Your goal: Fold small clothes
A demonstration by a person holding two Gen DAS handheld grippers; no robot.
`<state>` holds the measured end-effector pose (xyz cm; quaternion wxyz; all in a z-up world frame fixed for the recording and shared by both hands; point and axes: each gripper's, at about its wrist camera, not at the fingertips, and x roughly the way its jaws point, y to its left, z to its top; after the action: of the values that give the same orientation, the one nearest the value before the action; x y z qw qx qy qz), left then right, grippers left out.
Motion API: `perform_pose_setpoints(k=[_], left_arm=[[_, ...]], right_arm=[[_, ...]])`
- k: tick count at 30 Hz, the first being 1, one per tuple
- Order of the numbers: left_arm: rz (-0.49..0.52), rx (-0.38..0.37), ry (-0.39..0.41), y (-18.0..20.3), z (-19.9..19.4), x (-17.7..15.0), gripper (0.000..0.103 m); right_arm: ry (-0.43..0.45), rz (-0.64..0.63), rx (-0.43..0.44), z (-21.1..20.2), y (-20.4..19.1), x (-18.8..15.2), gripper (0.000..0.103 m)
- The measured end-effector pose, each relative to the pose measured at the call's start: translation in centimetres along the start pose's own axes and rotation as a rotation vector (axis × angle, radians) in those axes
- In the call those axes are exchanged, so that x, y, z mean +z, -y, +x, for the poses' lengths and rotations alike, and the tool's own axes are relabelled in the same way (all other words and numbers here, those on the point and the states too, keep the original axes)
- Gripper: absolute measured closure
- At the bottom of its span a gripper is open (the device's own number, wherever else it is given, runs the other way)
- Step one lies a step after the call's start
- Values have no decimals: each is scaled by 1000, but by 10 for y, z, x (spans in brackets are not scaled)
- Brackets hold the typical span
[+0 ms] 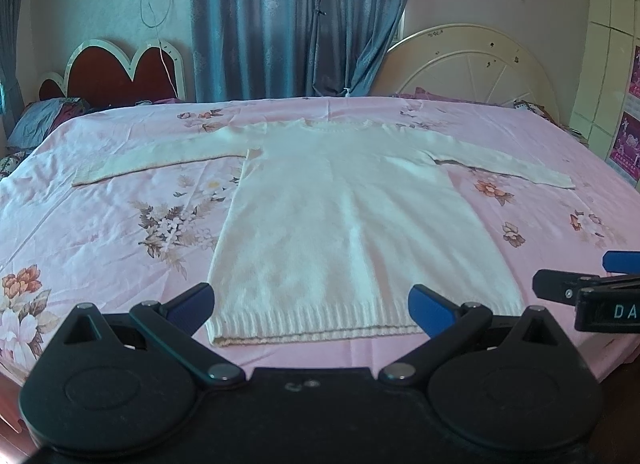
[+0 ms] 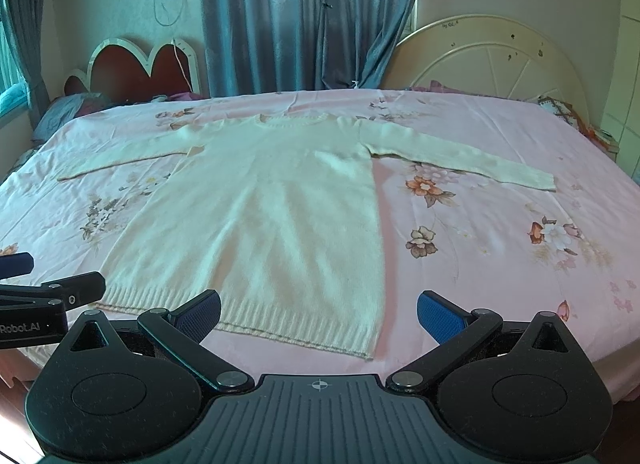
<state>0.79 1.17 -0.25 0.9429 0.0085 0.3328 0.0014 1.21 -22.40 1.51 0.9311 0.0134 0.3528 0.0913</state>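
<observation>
Left wrist view: I hold both released claws, left claw [image 1: 312, 306] and right claw [image 2: 319, 314], before the cream knitted sweater's [image 1: 344, 224] near hem, collar far.

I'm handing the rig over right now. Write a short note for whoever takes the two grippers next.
Left gripper: open, empty, near the hem.
Right gripper: open, empty, beside the left one.
The cream long-sleeved knit sweater lies flat on the pink floral bedsheet, both sleeves spread out, hem nearest you.
Done: the sweater is laid out; no fold shows.
Left: fold in the sleeves, then the body.
</observation>
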Motion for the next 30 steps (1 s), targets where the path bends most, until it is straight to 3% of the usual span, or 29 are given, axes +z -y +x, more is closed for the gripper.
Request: perform_pose_setpoints(k=[14,30], left_arm=[[-14,-34,24,-17,56,48,0],[50,-143,63,-25,135,123,0]], right_arm=[[30,45,-81,48,20,44,0],[80,124,-218,114,35,114,0]])
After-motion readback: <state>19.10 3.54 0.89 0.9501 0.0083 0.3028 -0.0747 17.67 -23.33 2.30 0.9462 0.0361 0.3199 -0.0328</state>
